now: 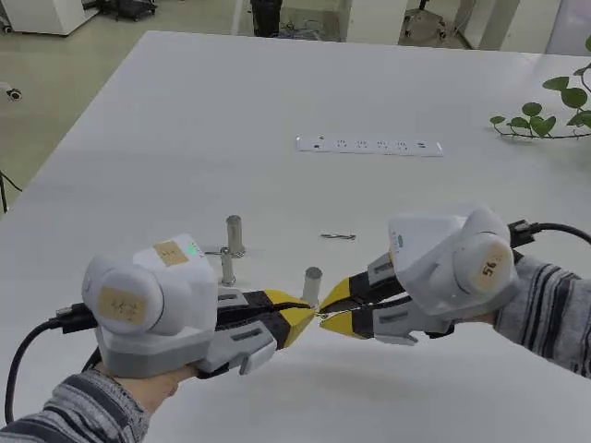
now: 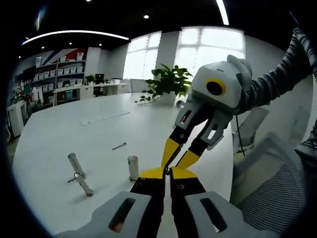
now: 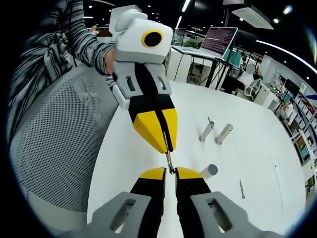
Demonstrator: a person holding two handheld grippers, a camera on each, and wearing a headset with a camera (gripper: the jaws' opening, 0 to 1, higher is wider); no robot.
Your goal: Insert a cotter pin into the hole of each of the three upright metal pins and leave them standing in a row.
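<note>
Three short metal pins stand upright on the white table: one at the back, one just in front of it, and one nearer me. A thin wire seems to stick out of the pin in front. My left gripper and right gripper meet tip to tip just in front of the nearest pin. A thin cotter pin runs between them, one end in the shut left jaws and the other in the shut right jaws. A second cotter pin lies loose behind.
A white power strip lies across the middle of the table. Plant leaves reach in from the far right edge. A mesh office chair stands beside the table on my side.
</note>
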